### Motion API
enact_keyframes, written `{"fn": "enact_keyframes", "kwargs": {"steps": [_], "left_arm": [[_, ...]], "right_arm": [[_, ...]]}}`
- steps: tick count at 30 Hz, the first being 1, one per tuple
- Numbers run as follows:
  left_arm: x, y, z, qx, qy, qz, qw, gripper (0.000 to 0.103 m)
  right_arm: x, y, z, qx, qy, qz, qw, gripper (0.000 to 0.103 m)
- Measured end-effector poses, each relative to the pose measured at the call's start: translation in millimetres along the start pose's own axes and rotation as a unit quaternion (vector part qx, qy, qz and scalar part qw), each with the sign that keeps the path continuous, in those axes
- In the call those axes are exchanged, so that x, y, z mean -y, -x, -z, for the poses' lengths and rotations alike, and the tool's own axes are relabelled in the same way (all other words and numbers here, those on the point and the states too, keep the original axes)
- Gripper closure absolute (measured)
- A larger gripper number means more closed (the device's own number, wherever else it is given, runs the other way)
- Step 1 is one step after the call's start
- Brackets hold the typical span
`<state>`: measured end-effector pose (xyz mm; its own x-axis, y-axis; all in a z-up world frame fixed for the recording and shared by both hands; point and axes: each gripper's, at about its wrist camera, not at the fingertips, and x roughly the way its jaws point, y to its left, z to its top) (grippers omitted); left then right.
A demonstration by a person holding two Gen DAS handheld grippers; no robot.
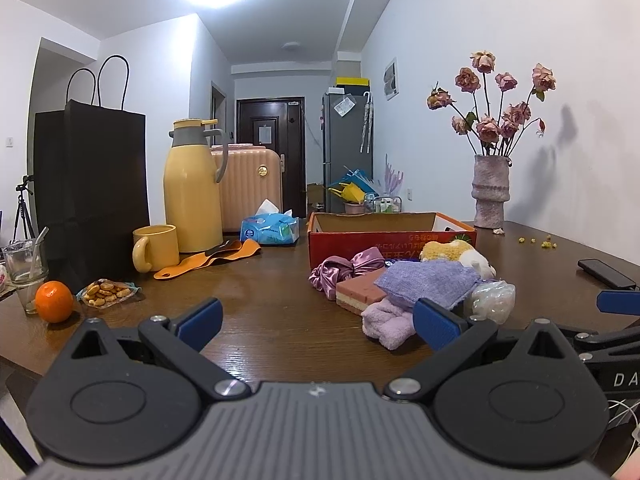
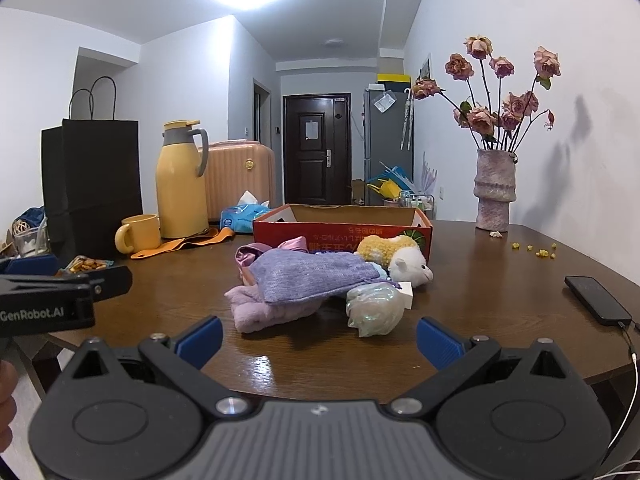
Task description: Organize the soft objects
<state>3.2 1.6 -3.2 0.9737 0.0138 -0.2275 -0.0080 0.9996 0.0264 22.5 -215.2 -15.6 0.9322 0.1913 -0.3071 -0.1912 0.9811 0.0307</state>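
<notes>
The big brown bench [image 2: 480,280] holds everything. A tall black paper bag [image 1: 92,184] stands at the far left, and a yellow jug [image 1: 194,188] stands near it. A red cardboard box [image 2: 344,226] sits open in the middle of the bench. Just in front of the box lies the pile of soft things. On top is a purple knitted cloth [image 2: 308,276]. A fluffy pink towel [image 2: 268,312] peeks out under it. A yellow and white plush toy [image 2: 400,258] lies by the box wall. A shiny crinkly bag [image 2: 374,308] touches the cloth. The left gripper [image 1: 318,320] has its blue fingers [image 1: 202,322] spread wide and holds nothing. The right gripper [image 2: 320,338] is wide too, and empty.
</notes>
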Motion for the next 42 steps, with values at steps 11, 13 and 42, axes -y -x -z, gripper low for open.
{"fn": "enact_keyframes", "kwargs": {"steps": [11, 13, 42], "left_arm": [[2.2, -2.5, 1.0, -0.006, -0.002, 0.002, 1.0000, 0.000], [3.1, -2.2, 1.2, -0.005, -0.002, 0.000, 1.0000, 0.000], [0.7, -2.9, 1.3, -0.006, 0.000, -0.002, 1.0000, 0.000]], "right_arm": [[4.3, 0.5, -0.7, -0.001, -0.006, 0.004, 1.000, 0.000], [4.6, 0.6, -0.7, -0.001, -0.006, 0.004, 1.000, 0.000], [2.0, 0.6, -0.4, 0.004, 0.000, 0.003, 1.000, 0.000]]}}
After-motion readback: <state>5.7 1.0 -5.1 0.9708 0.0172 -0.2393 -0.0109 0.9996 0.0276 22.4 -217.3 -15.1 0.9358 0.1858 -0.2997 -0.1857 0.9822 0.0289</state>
